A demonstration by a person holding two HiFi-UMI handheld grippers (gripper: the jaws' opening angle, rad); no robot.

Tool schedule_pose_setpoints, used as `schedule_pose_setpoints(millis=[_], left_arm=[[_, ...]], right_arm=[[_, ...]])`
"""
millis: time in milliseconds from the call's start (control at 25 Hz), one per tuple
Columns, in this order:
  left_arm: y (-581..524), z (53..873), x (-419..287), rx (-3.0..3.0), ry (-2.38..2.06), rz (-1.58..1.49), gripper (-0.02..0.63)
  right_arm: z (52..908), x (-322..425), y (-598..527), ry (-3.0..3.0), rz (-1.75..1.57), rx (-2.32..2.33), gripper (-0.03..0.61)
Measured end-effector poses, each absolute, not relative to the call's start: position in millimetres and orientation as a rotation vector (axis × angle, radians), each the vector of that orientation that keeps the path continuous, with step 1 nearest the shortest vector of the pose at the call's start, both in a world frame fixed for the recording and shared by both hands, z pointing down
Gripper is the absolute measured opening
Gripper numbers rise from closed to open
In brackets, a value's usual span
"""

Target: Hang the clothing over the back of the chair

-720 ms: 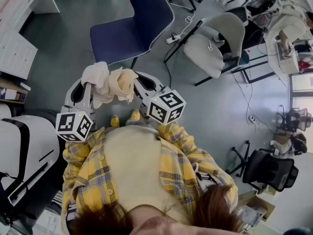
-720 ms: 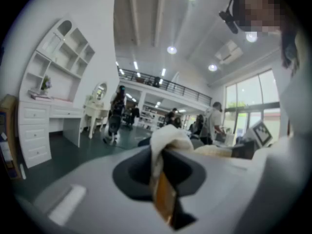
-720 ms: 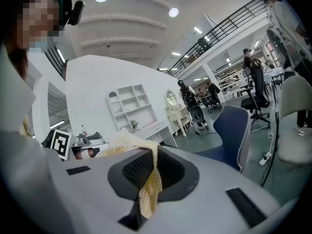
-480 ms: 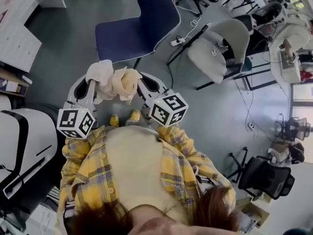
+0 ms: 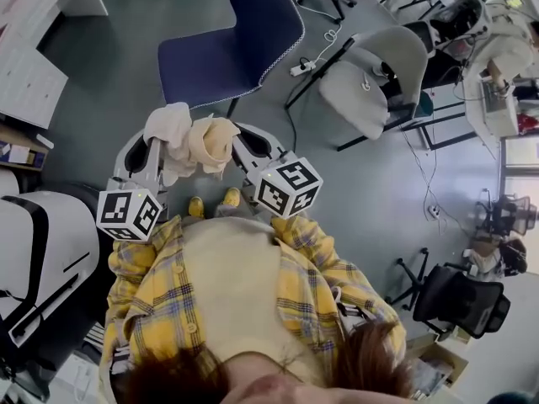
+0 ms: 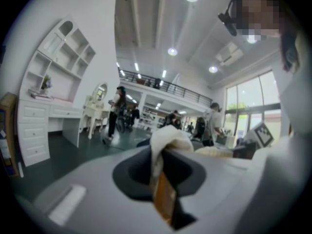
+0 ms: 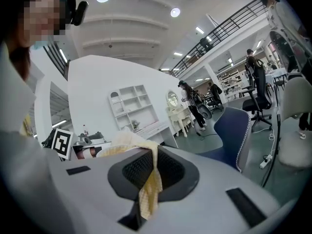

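A bunched garment, cream on one side and pale yellow on the other (image 5: 192,144), hangs between my two grippers at chest height in front of the person. My left gripper (image 5: 162,141) is shut on its cream end; that fold (image 6: 165,139) rises out of the closed jaws. Across from it, my right gripper (image 5: 230,144) is shut on the yellow end, and a strip of cloth (image 7: 149,183) trails down between its jaws. The dark blue chair (image 5: 232,45) stands just beyond the garment, its back to the right, and also shows as the blue chair (image 7: 233,129) ahead of the right gripper.
A grey chair (image 5: 370,74) stands right of the blue one, with a power strip and cables (image 5: 300,66) on the floor between them. White desks (image 5: 34,66) are at the far left. A black office chair (image 5: 461,297) sits at the lower right. People walk in the distance.
The head view sways slightly. Both grippers keep the garment in the same spot before the blue chair.
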State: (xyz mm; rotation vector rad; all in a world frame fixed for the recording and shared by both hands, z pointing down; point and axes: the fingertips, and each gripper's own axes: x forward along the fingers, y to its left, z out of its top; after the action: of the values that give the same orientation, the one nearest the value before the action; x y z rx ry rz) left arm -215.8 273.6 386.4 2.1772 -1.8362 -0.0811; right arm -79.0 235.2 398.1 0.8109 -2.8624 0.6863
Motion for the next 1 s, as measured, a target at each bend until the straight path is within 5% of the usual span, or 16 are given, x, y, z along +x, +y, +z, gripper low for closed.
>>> schedule_pose_setpoints(millis=[1000], left_arm=[[191.5, 370.0, -141.5, 2.296, -1.777, 0.022, 0.037]], right_arm=[[375.2, -27.2, 176.8, -2.953, 0.661, 0.868, 0.026]])
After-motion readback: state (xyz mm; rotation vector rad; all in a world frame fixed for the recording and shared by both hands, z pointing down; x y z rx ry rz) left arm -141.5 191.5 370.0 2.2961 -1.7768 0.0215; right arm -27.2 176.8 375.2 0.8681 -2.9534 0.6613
